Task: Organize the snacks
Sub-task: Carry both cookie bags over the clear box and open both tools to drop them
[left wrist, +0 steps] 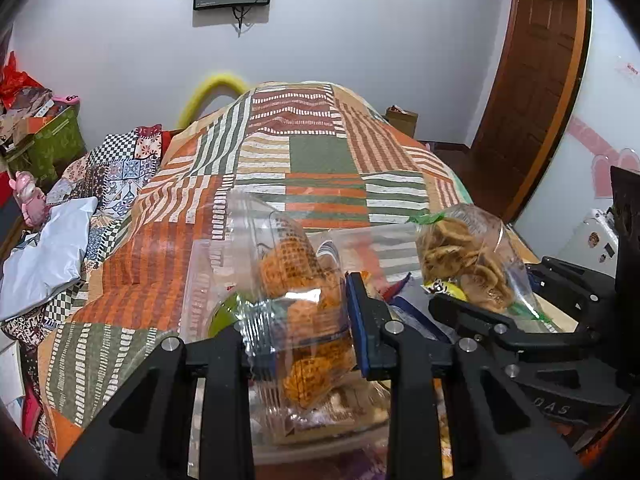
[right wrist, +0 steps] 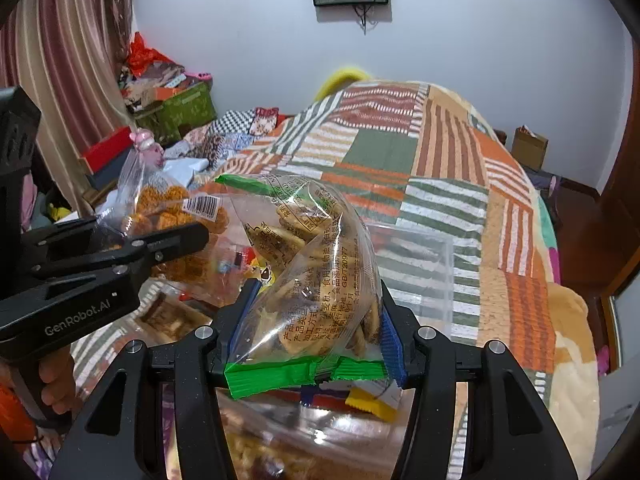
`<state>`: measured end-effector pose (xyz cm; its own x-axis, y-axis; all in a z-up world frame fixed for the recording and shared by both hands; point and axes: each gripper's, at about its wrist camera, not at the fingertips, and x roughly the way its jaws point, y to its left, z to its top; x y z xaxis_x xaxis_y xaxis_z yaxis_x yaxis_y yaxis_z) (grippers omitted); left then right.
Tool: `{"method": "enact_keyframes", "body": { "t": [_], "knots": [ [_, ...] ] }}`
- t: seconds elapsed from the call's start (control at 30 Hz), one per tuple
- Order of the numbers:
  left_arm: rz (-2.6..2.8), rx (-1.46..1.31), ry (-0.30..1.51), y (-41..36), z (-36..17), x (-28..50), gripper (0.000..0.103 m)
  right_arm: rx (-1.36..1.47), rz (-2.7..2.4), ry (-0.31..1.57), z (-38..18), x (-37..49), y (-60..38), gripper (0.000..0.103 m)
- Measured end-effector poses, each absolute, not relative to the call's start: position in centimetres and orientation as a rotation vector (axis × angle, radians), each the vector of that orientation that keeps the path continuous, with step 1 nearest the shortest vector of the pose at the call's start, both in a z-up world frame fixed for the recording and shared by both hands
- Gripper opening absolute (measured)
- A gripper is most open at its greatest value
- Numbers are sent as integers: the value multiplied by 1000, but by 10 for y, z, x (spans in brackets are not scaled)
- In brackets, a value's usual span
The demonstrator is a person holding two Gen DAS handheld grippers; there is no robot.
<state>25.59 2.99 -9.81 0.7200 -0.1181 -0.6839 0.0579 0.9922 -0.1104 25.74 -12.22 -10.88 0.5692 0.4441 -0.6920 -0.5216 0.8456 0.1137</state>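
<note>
My left gripper (left wrist: 300, 320) is shut on a clear bag of orange waffle-like snacks (left wrist: 304, 280) and holds it above the bed. My right gripper (right wrist: 316, 324) is shut on a clear bag of brown biscuits with green sealed ends (right wrist: 320, 280). In the left wrist view the right gripper (left wrist: 472, 312) and its biscuit bag (left wrist: 464, 256) are to the right. In the right wrist view the left gripper (right wrist: 172, 240) and its orange snack bag (right wrist: 168, 208) are to the left. More packaged snacks (right wrist: 372, 400) lie below the grippers, blurred.
A clear plastic container (right wrist: 416, 264) sits on the patterned bedspread (left wrist: 320, 152) just beyond the bags. A white bag (left wrist: 48, 260) and folded cloths lie at the left of the bed. A wooden door (left wrist: 536, 80) stands to the right.
</note>
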Motion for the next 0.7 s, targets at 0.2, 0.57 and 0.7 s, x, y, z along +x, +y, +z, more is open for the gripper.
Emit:
{"method": "enact_keyframes", "body": {
  "t": [0.2,0.57,0.7],
  "knots": [
    [-90,-95,783,31,-107,265,28,-99,561,812,-119,266,-120,51],
    [-56,-64,815,29,-117,266,37,-133,540,818,-123,265,-116,52],
    [-50,-70,814,30,-114,260,50,-117,542,822,-119,264,-121,57]
  ]
}}
